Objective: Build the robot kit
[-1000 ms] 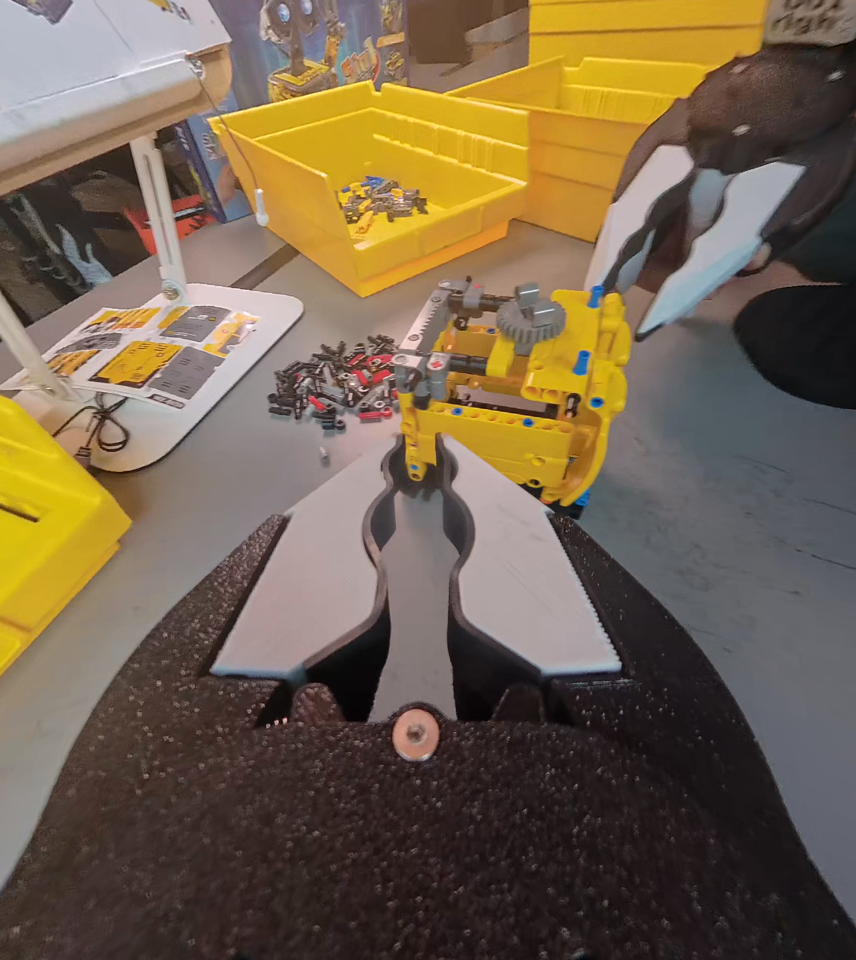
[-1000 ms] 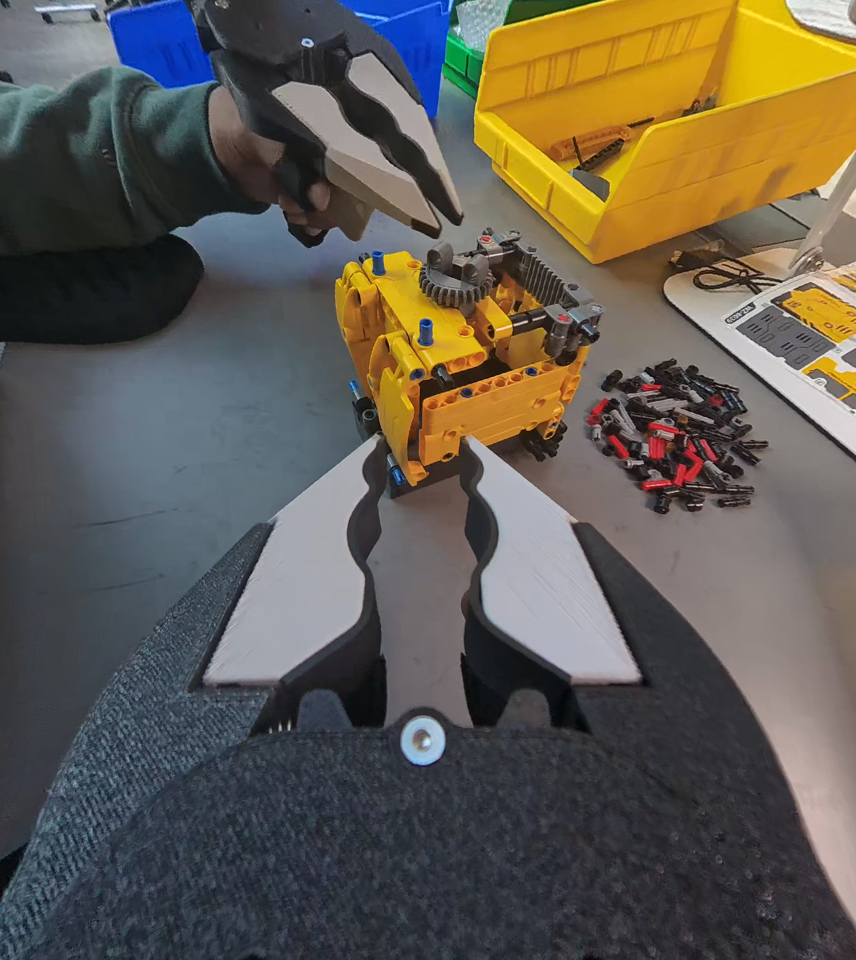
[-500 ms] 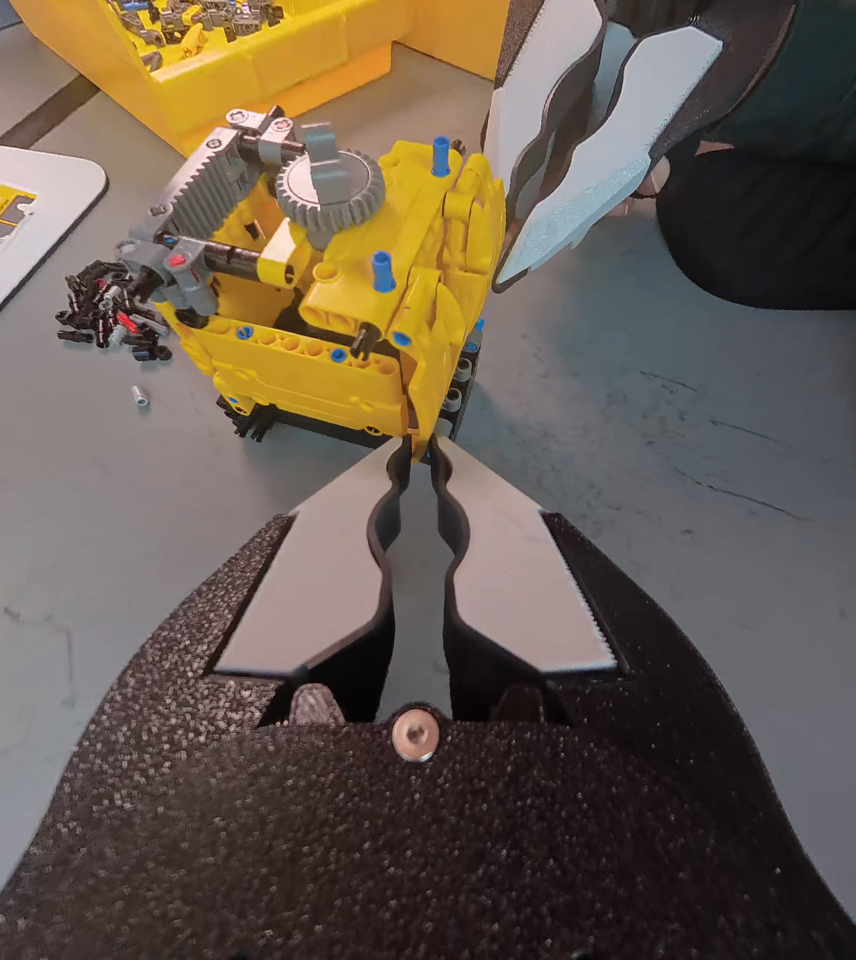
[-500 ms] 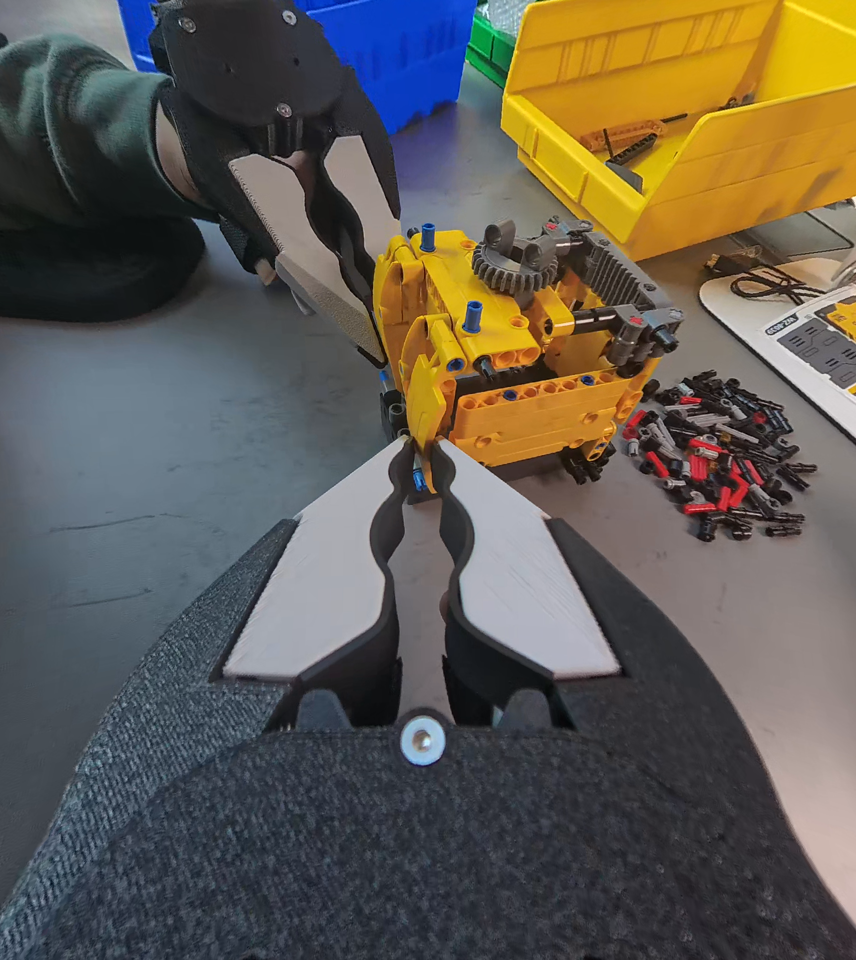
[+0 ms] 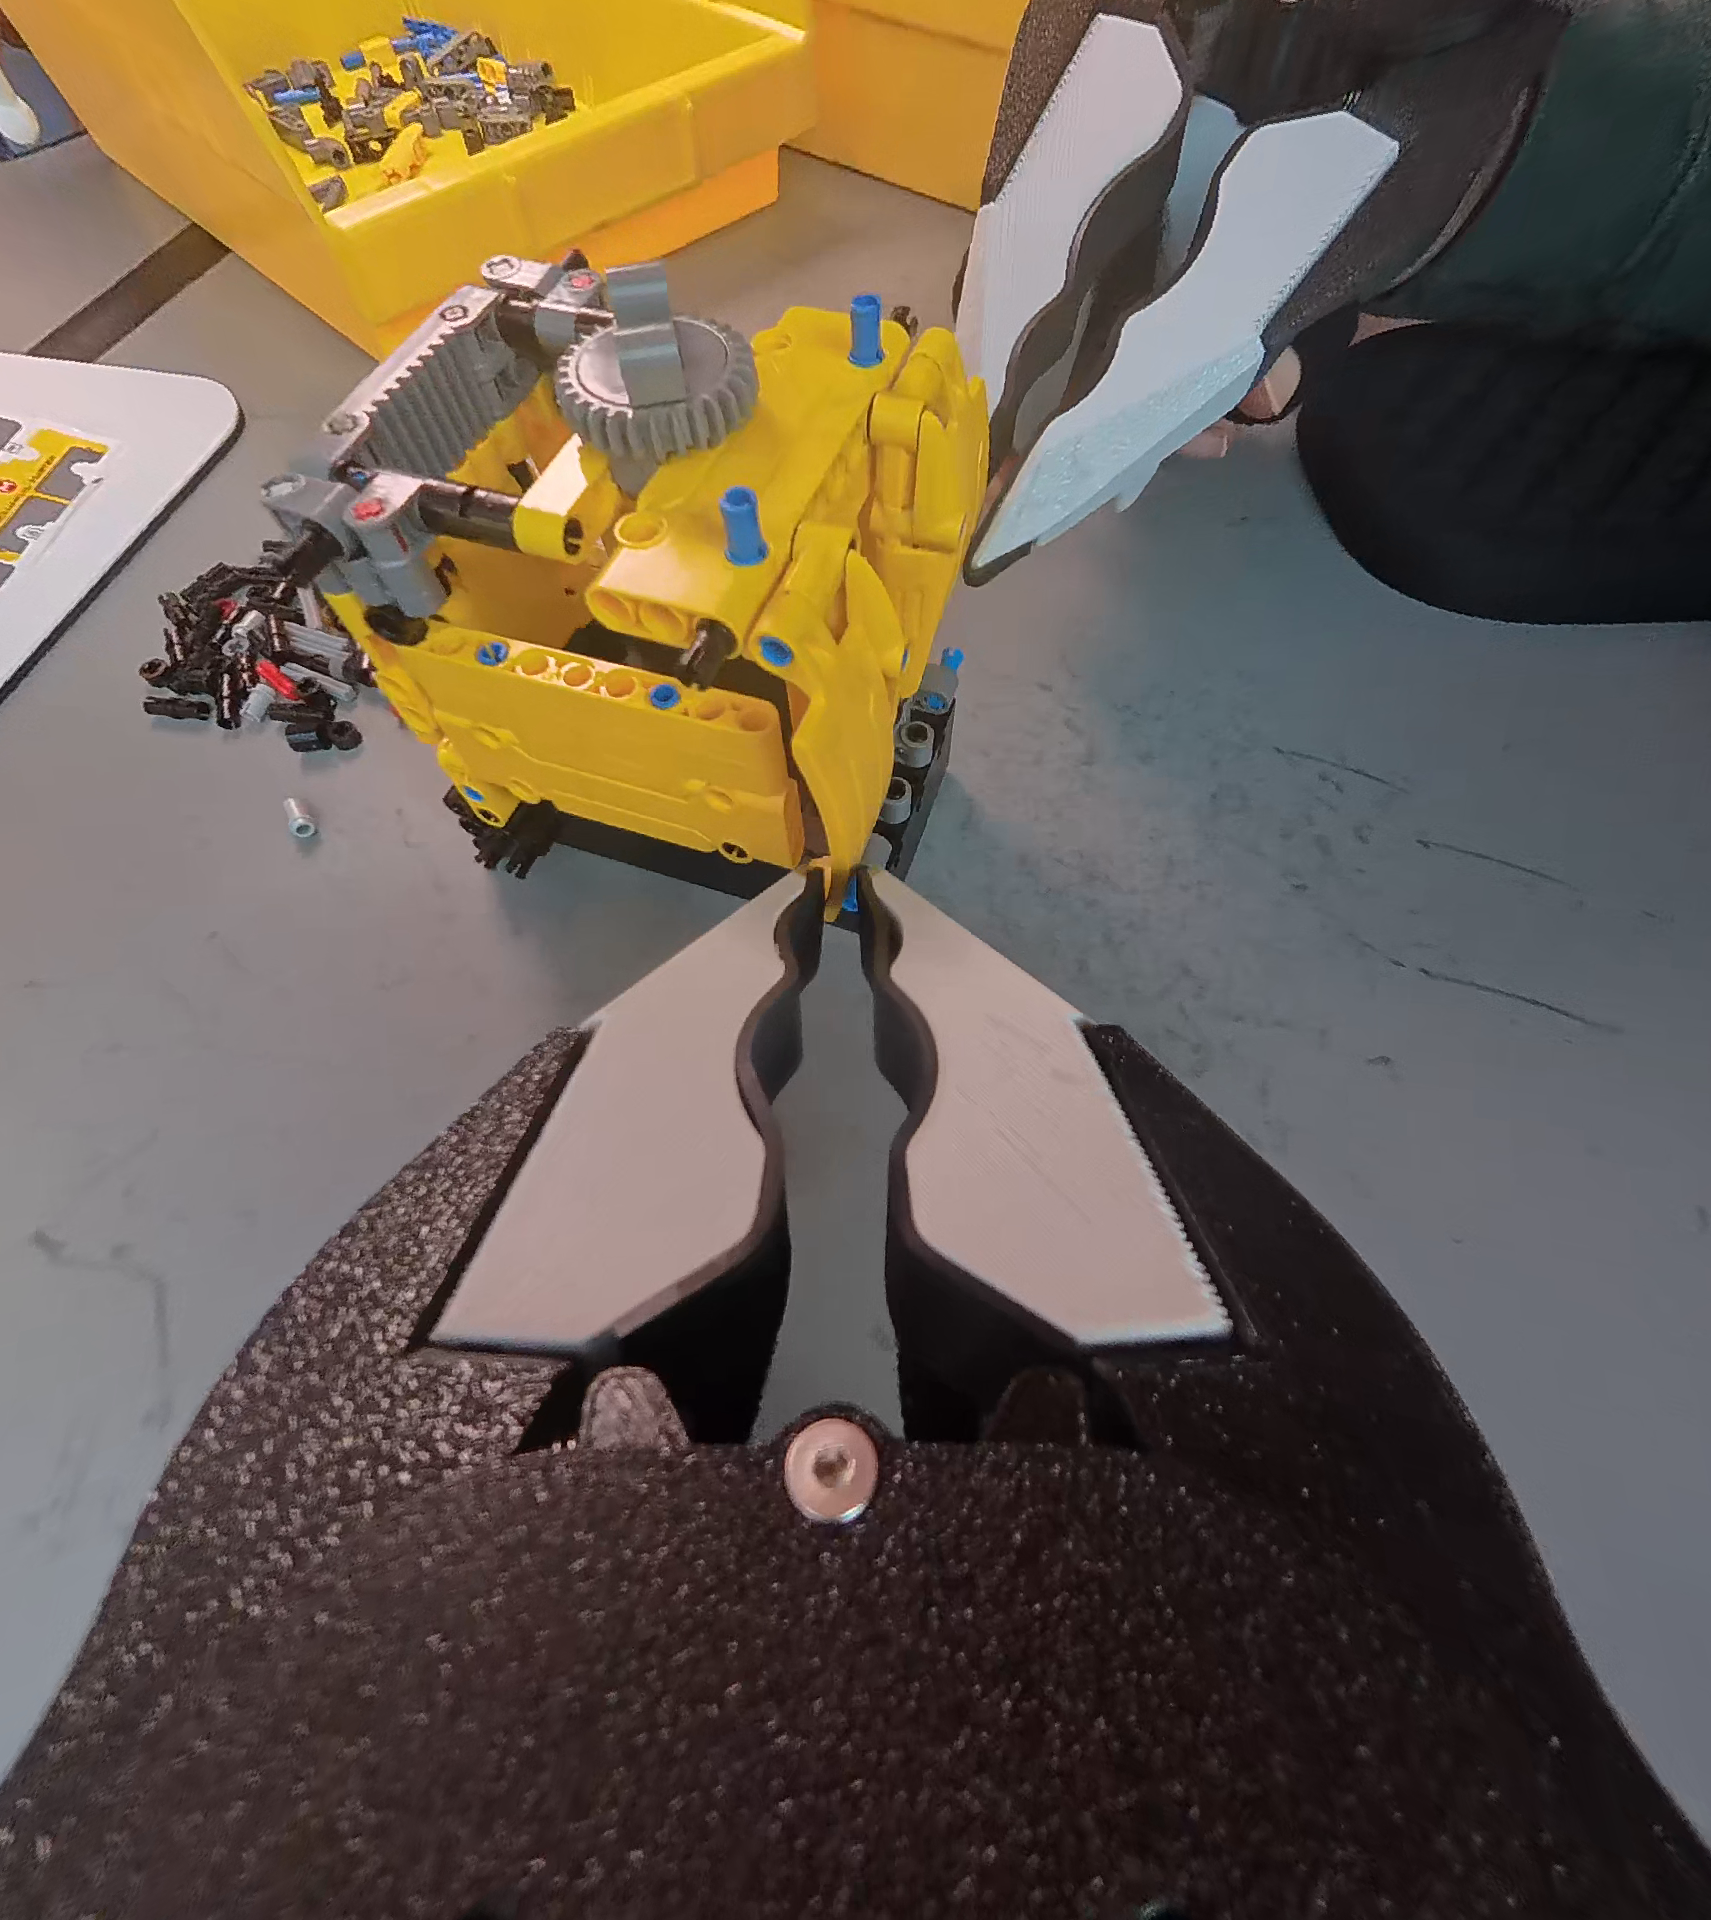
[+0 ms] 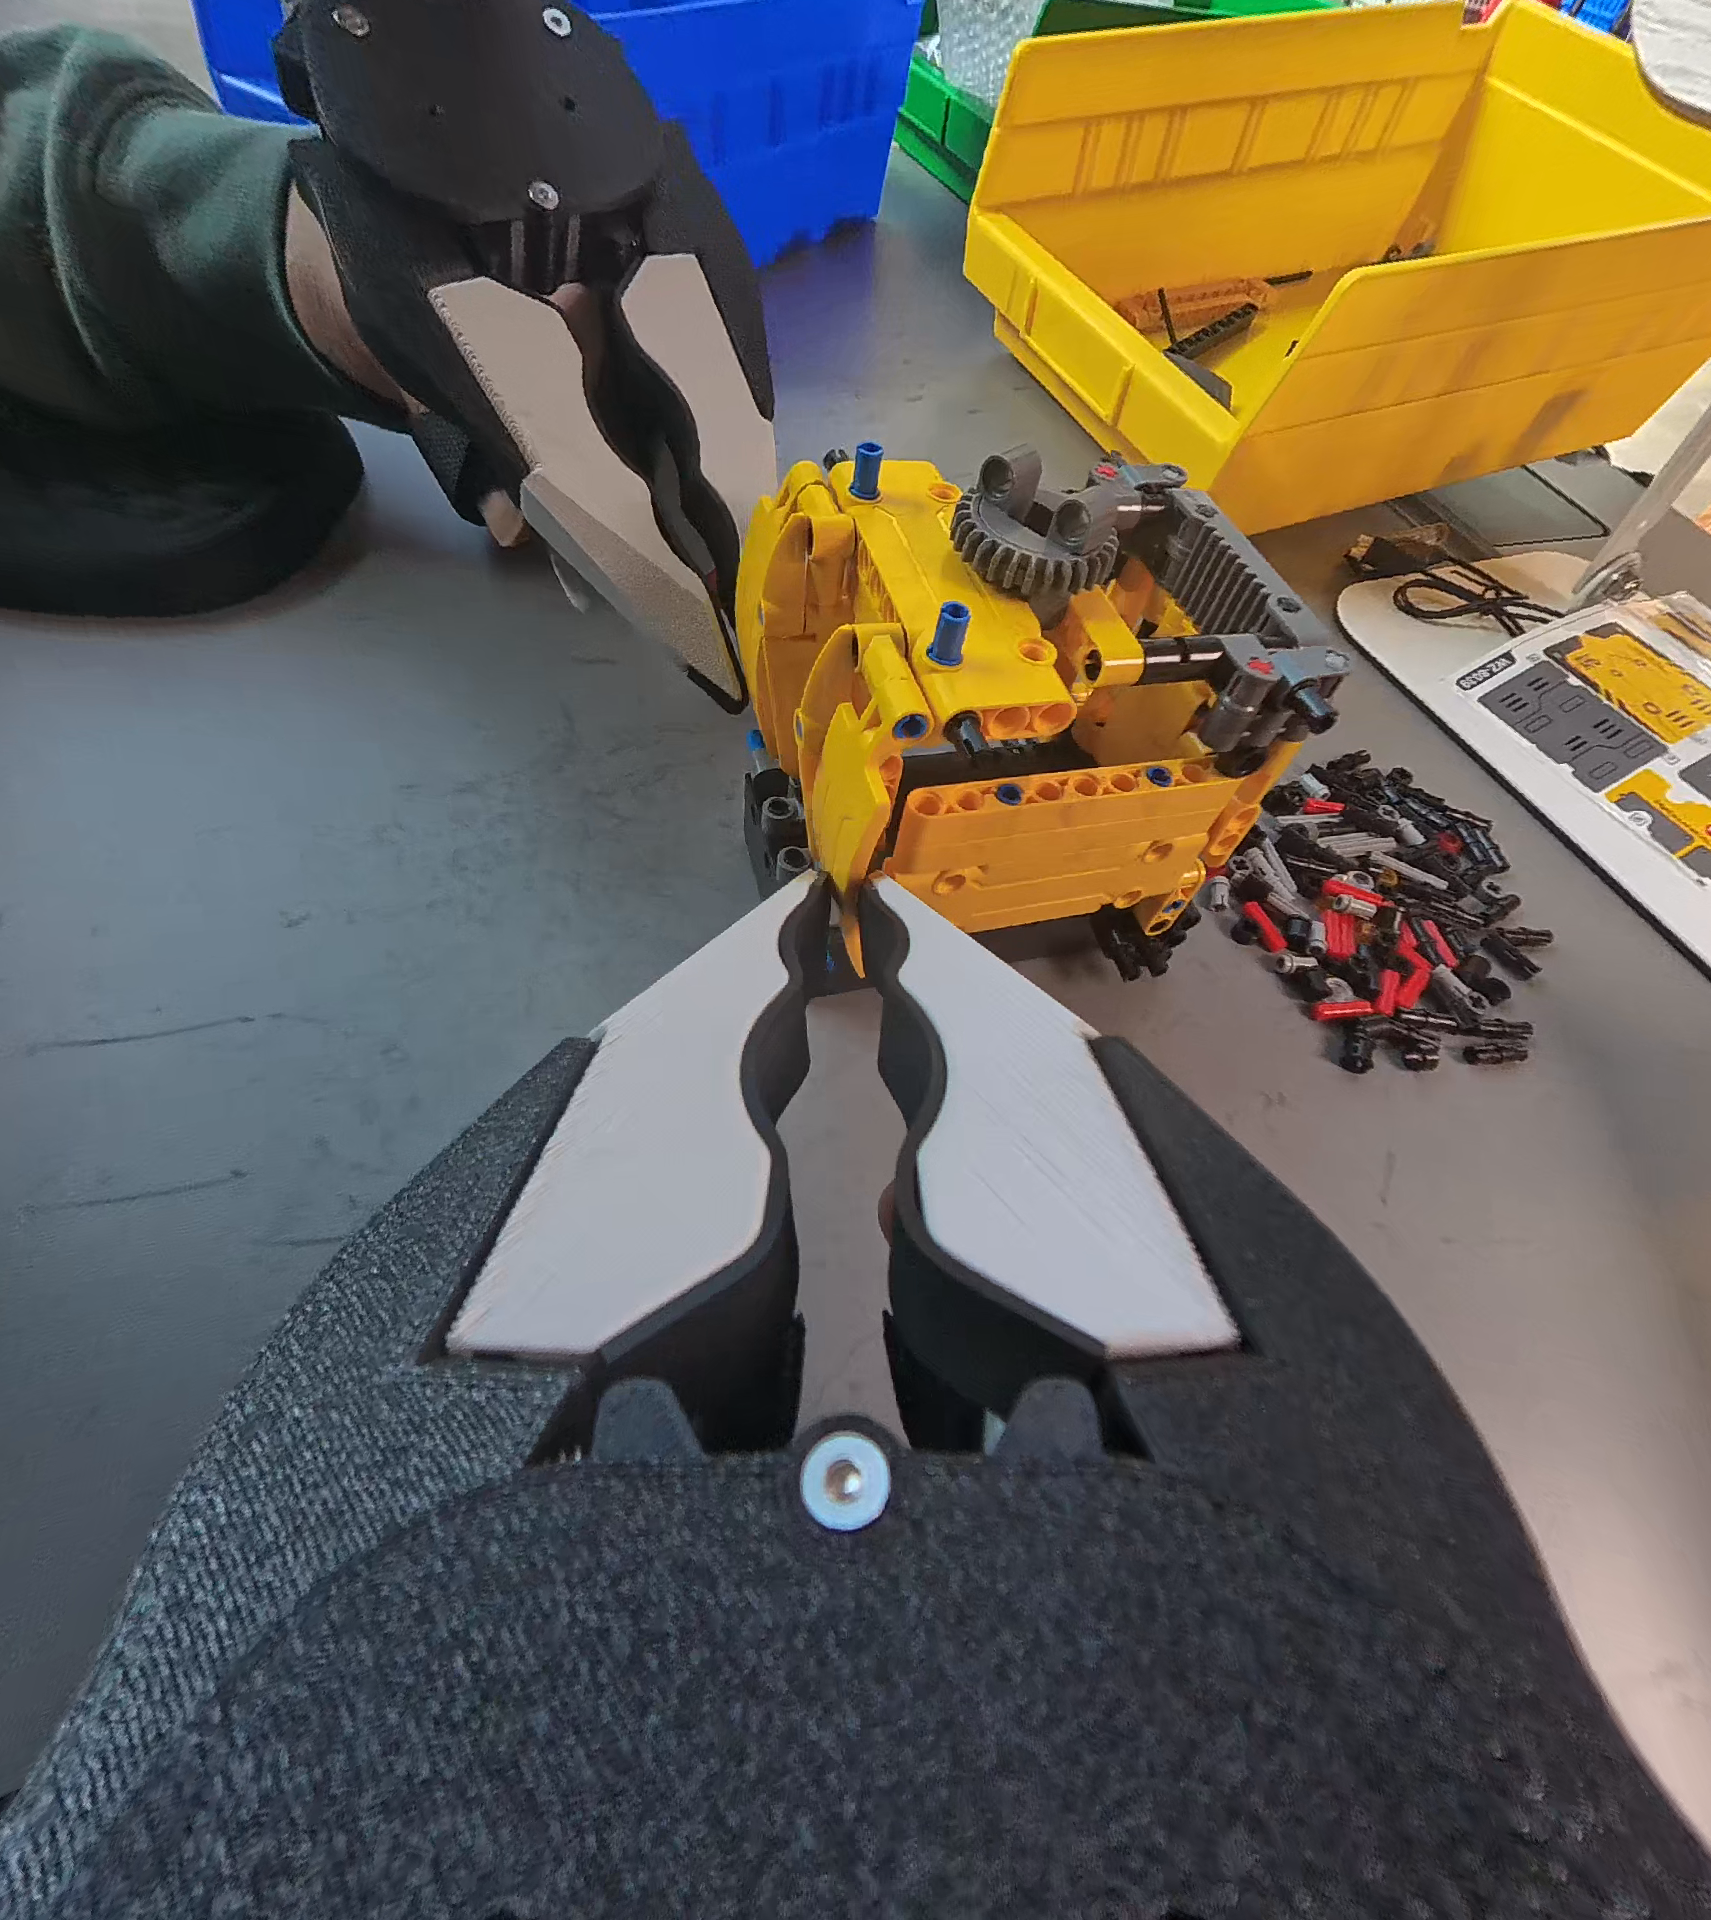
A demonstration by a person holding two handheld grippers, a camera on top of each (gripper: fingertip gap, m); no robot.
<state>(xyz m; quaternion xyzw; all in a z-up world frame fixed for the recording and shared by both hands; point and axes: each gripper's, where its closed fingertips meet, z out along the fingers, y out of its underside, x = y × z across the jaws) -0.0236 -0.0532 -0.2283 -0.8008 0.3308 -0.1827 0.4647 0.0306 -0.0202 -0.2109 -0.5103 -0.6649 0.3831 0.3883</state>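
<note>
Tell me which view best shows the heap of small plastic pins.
The right wrist view: the whole heap of small black, red and grey plastic pins lies unobstructed. In the left wrist view the yellow plastic brick model hides its right part.

Our left gripper [image 5: 838, 883] has a coarse, speckled black body, two pale grey wedge-shaped fingers [image 5: 653, 1122] edged in wavy black padding, a saw-toothed outer rim on one finger, and a silver screw [image 5: 830, 1473] centred behind them. Our right gripper [image 6: 843, 891] has the same grey fingers [image 6: 1038, 1143] and black wavy lining, but its shell reads as finer, dark grey weave, with a bright washer and screw [image 6: 843, 1480] behind the fingers. Beyond each gripper we wear a dark green sleeve [image 6: 72, 239] and a black fingerless glove [image 6: 446, 457].
</note>
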